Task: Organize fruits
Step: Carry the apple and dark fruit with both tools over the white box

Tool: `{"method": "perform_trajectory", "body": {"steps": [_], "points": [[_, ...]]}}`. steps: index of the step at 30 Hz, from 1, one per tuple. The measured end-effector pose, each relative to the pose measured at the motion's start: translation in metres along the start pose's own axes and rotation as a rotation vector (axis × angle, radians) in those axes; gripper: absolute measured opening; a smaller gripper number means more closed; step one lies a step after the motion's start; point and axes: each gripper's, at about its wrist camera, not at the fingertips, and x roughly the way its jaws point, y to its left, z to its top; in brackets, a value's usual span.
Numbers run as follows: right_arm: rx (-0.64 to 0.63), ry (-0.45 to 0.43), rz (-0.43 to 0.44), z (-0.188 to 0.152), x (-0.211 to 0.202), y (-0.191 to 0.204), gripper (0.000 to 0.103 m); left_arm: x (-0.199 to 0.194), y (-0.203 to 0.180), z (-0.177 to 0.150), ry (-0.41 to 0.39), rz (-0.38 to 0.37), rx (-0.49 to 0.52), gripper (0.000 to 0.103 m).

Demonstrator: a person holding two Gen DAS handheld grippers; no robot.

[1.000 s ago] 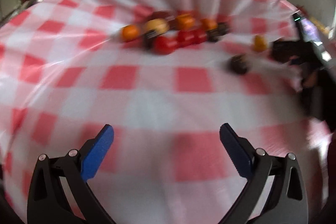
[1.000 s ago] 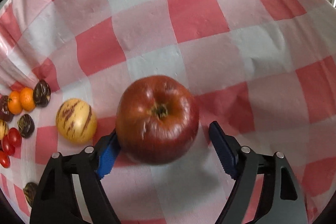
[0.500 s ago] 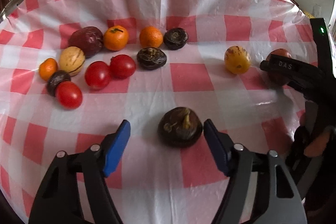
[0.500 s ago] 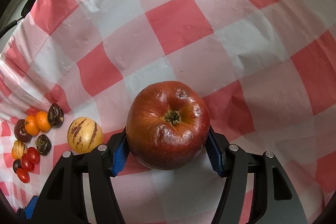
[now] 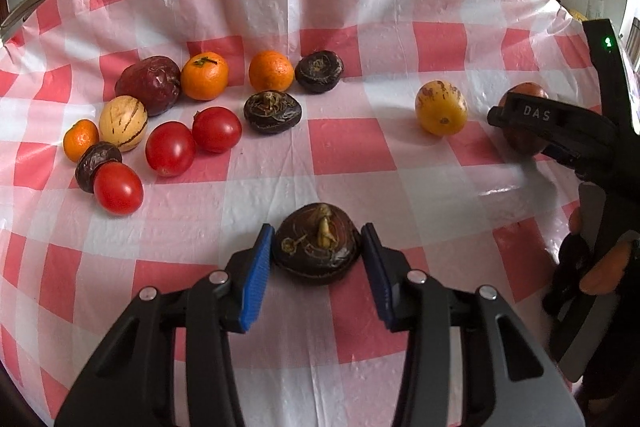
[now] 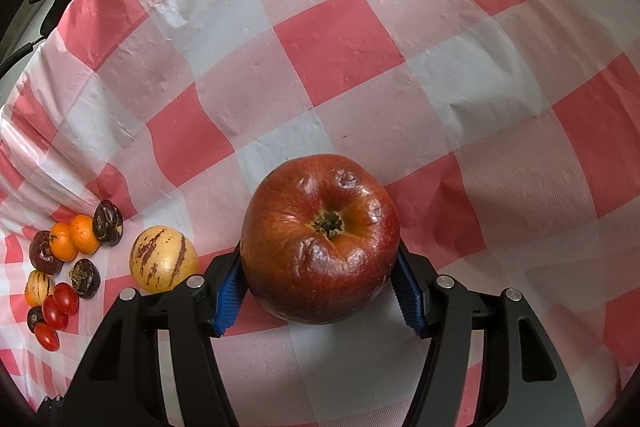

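Observation:
In the left wrist view my left gripper (image 5: 318, 259) is shut on a dark brown water chestnut (image 5: 318, 251) that rests on the red-and-white checked cloth (image 5: 360, 7). In the right wrist view my right gripper (image 6: 320, 287) is shut on a wrinkled red apple (image 6: 320, 239); the same gripper and apple (image 5: 524, 125) show at the far right of the left wrist view. A striped yellow melon (image 6: 164, 259) lies just left of the apple, also seen in the left wrist view (image 5: 440, 107).
A cluster at the left holds three tomatoes (image 5: 170, 149), oranges (image 5: 204, 75), dark chestnuts (image 5: 272, 111), a dark red apple (image 5: 148, 85) and a pale striped melon (image 5: 122, 123). The same cluster (image 6: 64, 267) shows far left in the right wrist view.
My left gripper swung in over the chestnut and closed its jaws on it. My right gripper closed on the red apple and keeps hold of it.

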Motion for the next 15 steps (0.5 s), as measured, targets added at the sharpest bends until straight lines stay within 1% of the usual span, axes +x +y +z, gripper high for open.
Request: {"method": "perform_trajectory", "body": {"steps": [3,6,7,8,10,12,13,15], "points": [[-0.004,0.002,-0.005,0.000,0.001,0.011,0.061,-0.001,0.006,0.000,-0.004,-0.001,-0.028,0.044],[-0.005,0.004,-0.006,0.000,0.001,0.016,0.061,-0.015,0.025,-0.005,-0.052,-0.042,-0.113,0.044],[0.001,0.004,0.001,0.000,0.002,0.016,0.061,-0.021,0.030,-0.009,-0.063,-0.018,-0.137,0.044],[0.006,0.000,0.007,0.001,0.001,0.015,0.061,-0.025,0.033,-0.013,-0.059,0.010,-0.145,0.044],[0.020,-0.015,0.018,-0.002,-0.005,0.011,0.062,-0.039,0.042,-0.027,-0.053,0.044,-0.160,0.044],[0.015,-0.046,0.008,-0.010,-0.020,0.010,0.062,-0.057,0.052,-0.044,-0.064,0.082,-0.170,0.044],[0.032,-0.054,0.015,-0.019,-0.033,0.009,0.062,-0.070,0.060,-0.054,-0.074,0.105,-0.173,0.044],[0.054,-0.039,0.058,-0.032,-0.046,0.011,0.062,-0.090,0.072,-0.070,-0.086,0.146,-0.179,0.044]]}}
